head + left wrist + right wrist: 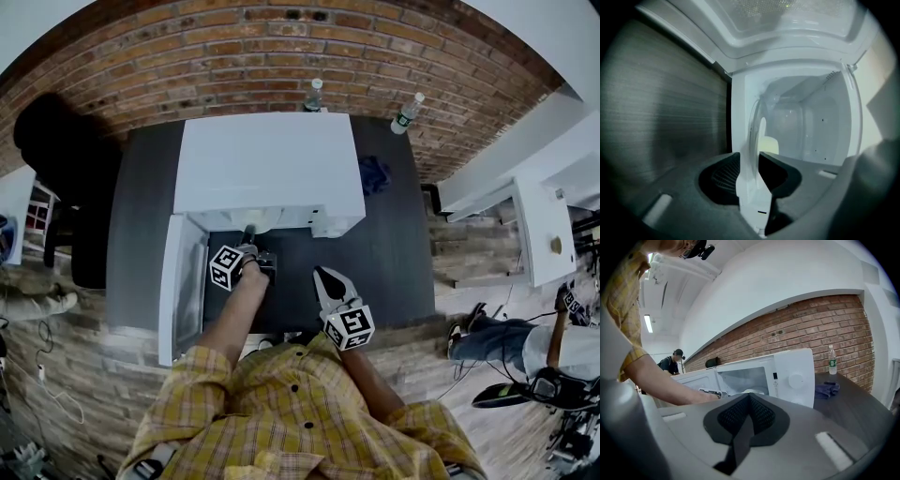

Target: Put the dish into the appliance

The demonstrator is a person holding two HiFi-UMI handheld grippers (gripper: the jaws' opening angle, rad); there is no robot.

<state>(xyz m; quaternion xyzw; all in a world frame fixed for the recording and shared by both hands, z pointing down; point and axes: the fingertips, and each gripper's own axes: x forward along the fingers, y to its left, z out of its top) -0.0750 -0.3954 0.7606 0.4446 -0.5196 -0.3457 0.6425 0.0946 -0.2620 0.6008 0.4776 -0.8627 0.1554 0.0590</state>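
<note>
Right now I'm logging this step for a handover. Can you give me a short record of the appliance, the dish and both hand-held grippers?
appliance: white microwave on the dark table, door swung open
dish: white dish, edge-on between the left jaws, at the open cavity
left hand-held gripper: at the microwave's mouth, jaws apart around the dish
right hand-held gripper: held back over the table, jaws together, empty
other: blue cloth on the table beside the microwave

White microwave (272, 159) stands on a dark table (394, 244), its door (183, 281) swung wide open to the left. A white dish (754, 140), seen edge-on in the left gripper view, reaches into the pale, bare cavity (806, 126).
</note>
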